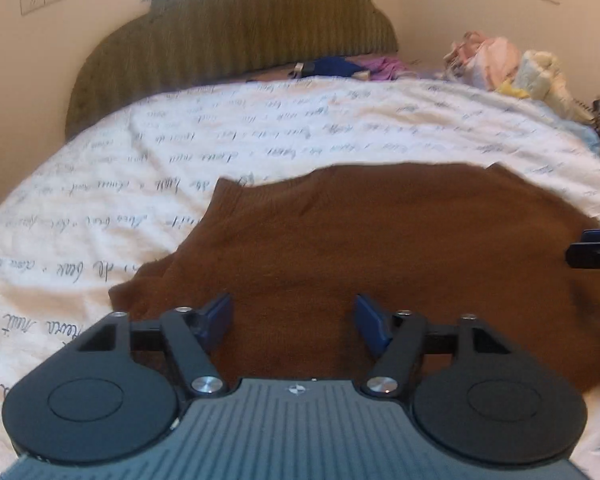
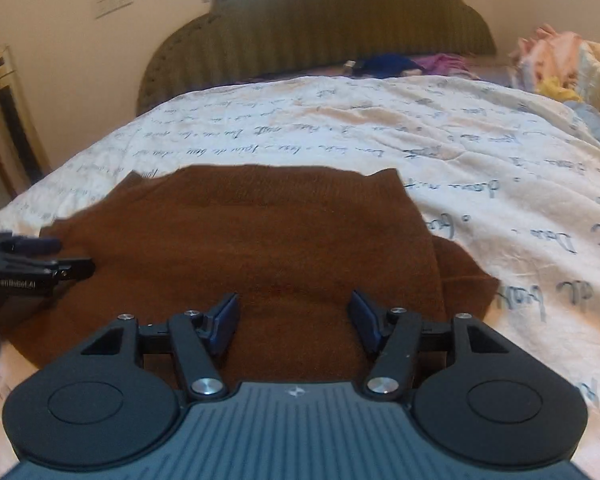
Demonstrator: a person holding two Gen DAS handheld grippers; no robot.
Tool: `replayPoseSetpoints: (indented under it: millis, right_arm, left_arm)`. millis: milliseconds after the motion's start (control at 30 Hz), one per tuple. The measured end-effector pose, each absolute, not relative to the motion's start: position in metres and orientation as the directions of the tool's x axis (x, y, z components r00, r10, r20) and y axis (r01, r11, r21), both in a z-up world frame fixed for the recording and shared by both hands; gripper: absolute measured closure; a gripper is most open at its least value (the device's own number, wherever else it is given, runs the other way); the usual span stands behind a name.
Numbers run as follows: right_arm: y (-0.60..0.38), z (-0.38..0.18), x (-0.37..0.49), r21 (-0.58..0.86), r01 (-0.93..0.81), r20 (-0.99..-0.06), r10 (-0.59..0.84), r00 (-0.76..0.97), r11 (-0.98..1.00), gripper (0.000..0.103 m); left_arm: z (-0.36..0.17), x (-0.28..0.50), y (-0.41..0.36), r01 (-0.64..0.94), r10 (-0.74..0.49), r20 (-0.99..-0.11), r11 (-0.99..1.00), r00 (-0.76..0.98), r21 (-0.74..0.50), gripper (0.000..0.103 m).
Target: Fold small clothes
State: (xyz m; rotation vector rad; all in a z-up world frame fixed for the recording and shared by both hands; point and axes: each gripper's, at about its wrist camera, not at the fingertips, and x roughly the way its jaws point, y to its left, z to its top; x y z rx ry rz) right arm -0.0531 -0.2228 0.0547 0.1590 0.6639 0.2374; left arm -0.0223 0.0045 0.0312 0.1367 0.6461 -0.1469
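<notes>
A brown knitted garment (image 1: 380, 240) lies spread flat on the white bedspread (image 1: 100, 208). My left gripper (image 1: 294, 320) hovers over its near left part, jaws open, nothing between the blue pads. The right gripper's tip shows at that view's right edge (image 1: 596, 252). In the right wrist view the same brown garment (image 2: 260, 240) fills the middle. My right gripper (image 2: 294, 318) stands open above its near edge, holding nothing. The left gripper (image 2: 32, 264) enters from the left there. A folded sleeve sticks out at the garment's right side (image 2: 464, 276).
A green padded headboard (image 1: 240, 36) stands at the far end of the bed. Blue and purple clothes (image 1: 340, 68) lie by it. A heap of pastel clothes (image 1: 512, 68) sits at the far right. A tall floor unit (image 2: 12, 120) stands left of the bed.
</notes>
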Motion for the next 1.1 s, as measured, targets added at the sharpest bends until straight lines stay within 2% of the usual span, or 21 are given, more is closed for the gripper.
replayPoseSetpoints:
  millis: [67,133,167,200,233,300,367,467,533,567,633,700,767,800,867,967,1100]
  right_arm:
    - [-0.212,0.062,-0.069,0.228,-0.216,-0.571,0.31,0.76,0.95,0.041]
    - [-0.196,0.056,-0.079,0.209,-0.249,-0.6,0.325,0.732,0.946,0.041]
    - [-0.191,0.047,-0.081,0.186,-0.252,-0.632,0.313,0.709,0.95,0.039]
    - [-0.185,0.033,-0.084,0.161,-0.247,-0.658,0.291,0.695,0.955,0.039]
    - [-0.185,0.027,-0.093,0.143,-0.265,-0.616,0.295,0.731,0.954,0.038]
    - [-0.185,0.029,-0.096,0.135,-0.271,-0.621,0.295,0.726,0.953,0.038]
    - [-0.189,0.045,-0.097,0.17,-0.235,-0.646,0.288,0.707,0.957,0.037]
    - [-0.198,0.054,-0.115,0.173,-0.232,-0.615,0.289,0.733,0.957,0.037]
    - [-0.198,0.035,-0.115,0.123,-0.203,-0.677,0.232,0.698,0.971,0.036]
    - [-0.198,0.029,-0.121,0.104,-0.222,-0.638,0.237,0.732,0.969,0.036]
    - [-0.194,0.034,-0.121,0.09,-0.206,-0.648,0.215,0.731,0.974,0.035]
    - [-0.193,0.047,-0.118,0.133,-0.152,-0.65,0.201,0.732,0.98,0.035]
    - [-0.192,0.056,-0.12,0.184,-0.124,-0.613,0.212,0.761,0.975,0.035]
    - [-0.189,0.058,-0.119,0.19,-0.115,-0.604,0.209,0.769,0.975,0.033]
    - [-0.18,0.056,-0.114,0.165,-0.097,-0.615,0.179,0.768,0.982,0.021]
    - [-0.171,0.036,-0.097,0.13,-0.063,-0.674,0.134,0.727,0.99,0.019]
    - [-0.165,0.037,-0.103,0.105,-0.063,-0.657,0.116,0.744,0.993,0.015]
  left_arm:
    - [0.036,-0.042,-0.007,0.227,-0.147,-0.595,0.972,0.79,0.06,0.036]
    - [0.026,-0.06,-0.026,0.299,-0.191,-0.608,0.951,0.771,0.081,0.033]
    - [0.015,-0.061,-0.034,0.318,-0.183,-0.643,0.943,0.743,0.1,0.031]
    - [0.001,-0.063,-0.038,0.312,-0.163,-0.644,0.942,0.748,0.125,0.03]
    - [-0.005,-0.067,-0.039,0.304,-0.157,-0.603,0.941,0.782,0.15,0.024]
    - [0.002,-0.062,-0.035,0.293,-0.154,-0.629,0.948,0.762,0.124,0.024]
    - [0.015,-0.067,-0.028,0.288,-0.167,-0.625,0.952,0.763,0.098,0.035]
    - [0.016,-0.078,-0.022,0.302,-0.157,-0.633,0.945,0.758,0.128,0.029]
    - [0.005,-0.078,-0.015,0.279,-0.153,-0.642,0.955,0.751,0.098,0.024]
    - [0.006,-0.078,-0.015,0.266,-0.145,-0.638,0.959,0.757,0.097,0.024]
    - [0.013,-0.082,-0.019,0.235,-0.128,-0.638,0.968,0.759,0.086,0.026]
    - [0.018,-0.086,-0.023,0.223,-0.131,-0.645,0.973,0.753,0.063,0.026]
    - [0.016,-0.09,-0.027,0.201,-0.108,-0.652,0.977,0.75,0.071,0.025]
    - [0.014,-0.092,-0.029,0.194,-0.098,-0.653,0.978,0.751,0.076,0.024]
    - [0.01,-0.093,-0.03,0.18,-0.084,-0.654,0.98,0.752,0.08,0.023]
    - [0.006,-0.093,-0.03,0.164,-0.075,-0.654,0.984,0.753,0.075,0.02]
    - [0.007,-0.095,-0.028,0.153,-0.07,-0.653,0.986,0.754,0.071,0.02]
